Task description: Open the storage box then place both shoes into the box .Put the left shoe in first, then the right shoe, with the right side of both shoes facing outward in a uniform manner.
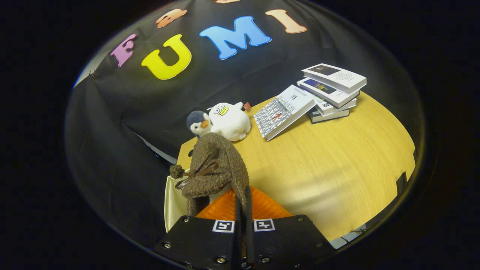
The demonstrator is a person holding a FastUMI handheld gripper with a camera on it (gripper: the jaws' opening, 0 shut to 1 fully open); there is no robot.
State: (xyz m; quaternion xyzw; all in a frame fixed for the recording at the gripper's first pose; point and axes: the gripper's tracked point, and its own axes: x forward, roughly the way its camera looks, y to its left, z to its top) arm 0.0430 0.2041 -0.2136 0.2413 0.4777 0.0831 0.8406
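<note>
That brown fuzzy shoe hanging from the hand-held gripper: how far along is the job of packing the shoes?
Partway. The hand-held gripper is shut on the brown shoe, holding it above the white box and its orange lid, which looks open. I cannot tell whether another shoe already lies inside, or which shoe this is. Left: set this one down in the box, right side facing outward.

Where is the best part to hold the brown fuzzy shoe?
Probably the thin rear rim of the brown fuzzy shoe, taken from behind: the gripper appears shut on that edge, and the shoe hangs toe-forward over the orange box.
</note>
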